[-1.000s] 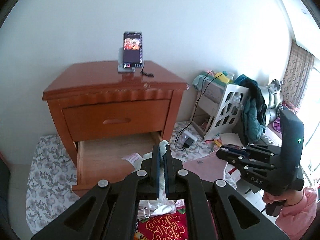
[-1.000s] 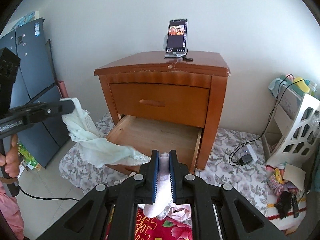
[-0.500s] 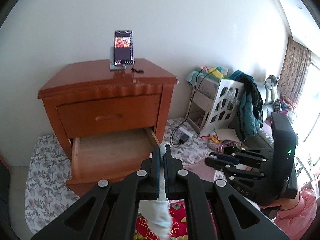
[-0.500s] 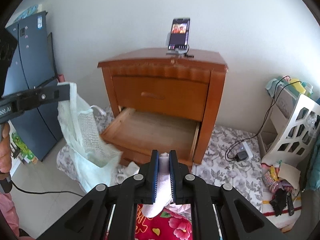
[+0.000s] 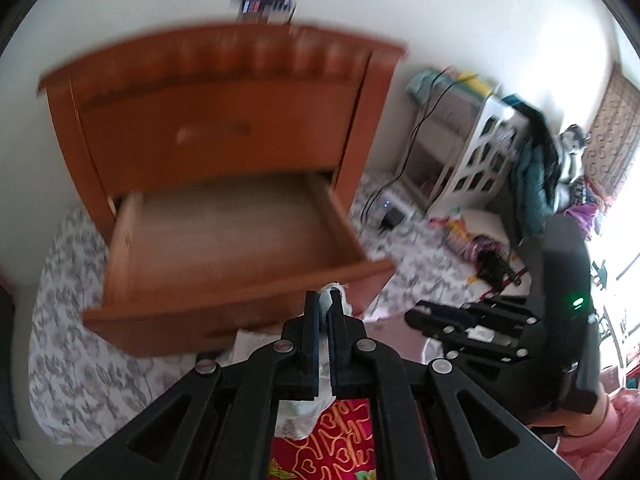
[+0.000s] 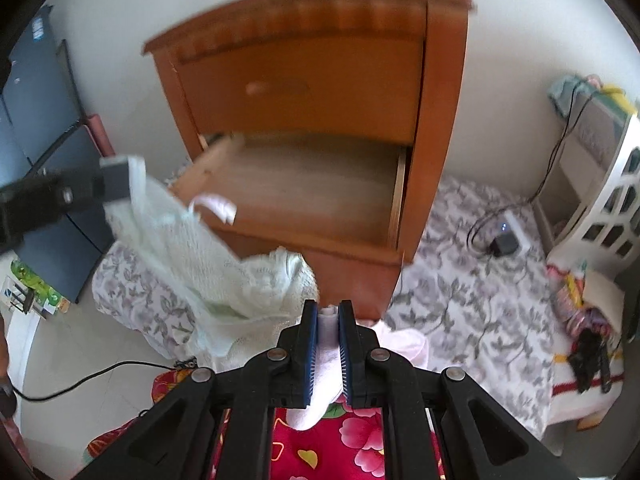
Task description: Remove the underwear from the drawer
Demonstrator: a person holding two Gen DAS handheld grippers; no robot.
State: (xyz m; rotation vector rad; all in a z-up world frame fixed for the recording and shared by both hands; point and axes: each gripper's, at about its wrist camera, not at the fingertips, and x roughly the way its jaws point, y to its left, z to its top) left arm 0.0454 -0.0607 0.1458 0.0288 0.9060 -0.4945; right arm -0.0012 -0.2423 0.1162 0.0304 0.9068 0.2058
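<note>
Two drawers front the wooden nightstand (image 6: 320,80): the upper one is shut, and the lower drawer (image 5: 224,240) stands pulled out with its bare wooden floor showing and nothing visible left inside it. Compared with half a second ago, both cameras have tipped downward and closer to the cabinet, so the phone on top is now cut off at the frame edge and the whole view is smeared by motion. Below, a floral mat (image 6: 472,280) covers the floor and a red flowered cloth (image 6: 360,440) lies under the grippers. The pale green lace underwear (image 6: 224,280) hangs outside the drawer, stretched down from the left gripper (image 5: 325,300), whose fingers are clamped on a fold of it. The right gripper (image 6: 329,312) is pinched closed on a separate white-pink garment (image 6: 324,380), also clear of the drawer. Judging from this, the removal itself looks done; what remains is probably setting both pieces down.
</note>
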